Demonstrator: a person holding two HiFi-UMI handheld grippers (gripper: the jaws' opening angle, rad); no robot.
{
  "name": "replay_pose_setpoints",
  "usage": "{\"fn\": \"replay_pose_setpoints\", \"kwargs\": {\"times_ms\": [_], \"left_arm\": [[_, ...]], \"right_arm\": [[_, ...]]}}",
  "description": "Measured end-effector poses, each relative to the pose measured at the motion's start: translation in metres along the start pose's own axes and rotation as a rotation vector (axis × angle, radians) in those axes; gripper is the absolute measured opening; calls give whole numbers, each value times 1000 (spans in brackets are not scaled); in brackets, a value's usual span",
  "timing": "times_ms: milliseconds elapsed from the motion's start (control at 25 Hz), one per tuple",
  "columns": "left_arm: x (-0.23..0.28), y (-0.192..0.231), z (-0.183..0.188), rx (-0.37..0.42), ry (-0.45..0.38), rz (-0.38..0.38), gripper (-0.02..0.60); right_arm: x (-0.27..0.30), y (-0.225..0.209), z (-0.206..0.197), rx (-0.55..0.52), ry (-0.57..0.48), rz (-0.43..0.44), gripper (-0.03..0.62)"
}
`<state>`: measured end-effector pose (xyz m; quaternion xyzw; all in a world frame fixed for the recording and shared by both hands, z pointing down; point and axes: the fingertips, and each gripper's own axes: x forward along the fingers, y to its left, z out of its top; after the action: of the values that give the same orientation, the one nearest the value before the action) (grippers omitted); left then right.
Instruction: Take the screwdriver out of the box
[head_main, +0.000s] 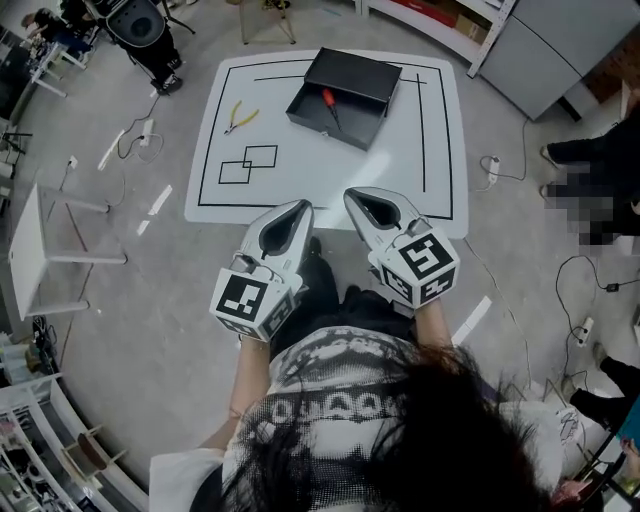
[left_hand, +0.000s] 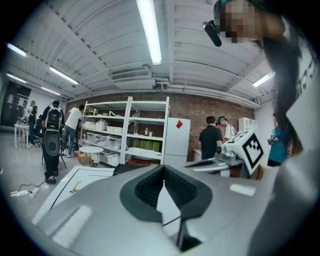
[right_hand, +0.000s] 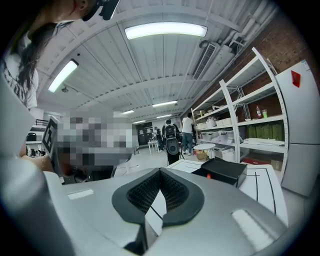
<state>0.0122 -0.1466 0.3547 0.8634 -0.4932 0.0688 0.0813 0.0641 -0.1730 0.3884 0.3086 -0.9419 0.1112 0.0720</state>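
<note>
Left tool (head_main: 305, 206): 1, grey, jaws pressed together, nothing between them; held level just before the near edge of the counter (head_main: 300, 190).
Right tool (head_main: 351, 194): 1, same make, jaws pressed together on nothing, just beside the left one.
Marker cubes (head_main: 248, 300): 2, one per tool, with black-and-white square patterns and no readable letters.
Screwdriver (head_main: 329, 104): 1, red handle, thin dark shaft. It lies inside the box, handle toward the far side, shaft pointing toward the near wall.
Box (head_main: 362, 78): 1, black, shallow, open at the top; stands on the far part of the counter, well apart from both tools.
Pliers (head_main: 240, 118): 1 pair, yellow handles, on the counter left of the box.
Counter: 1, white, marked with black lines. Drawn squares (head_main: 248, 165): 2, overlapping, near the left edge.
Shirt print on the person: white characters, too blurred to read.
</note>
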Motion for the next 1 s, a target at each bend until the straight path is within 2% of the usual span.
{"fn": "replay_pose_setpoints", "kwargs": {"times_ms": [240,560,1000], "left_arm": [[20,31,1,4,15,-17,0],[49,93,20,-2,1,-44,0],[72,157,25,-8,12,-99,0]], "right_arm": [[29,-20,7,12,5,-28,-3],[86,-48,23,20,32,-73,-3],[158,-83,26,4,110,-137,-3]]}}
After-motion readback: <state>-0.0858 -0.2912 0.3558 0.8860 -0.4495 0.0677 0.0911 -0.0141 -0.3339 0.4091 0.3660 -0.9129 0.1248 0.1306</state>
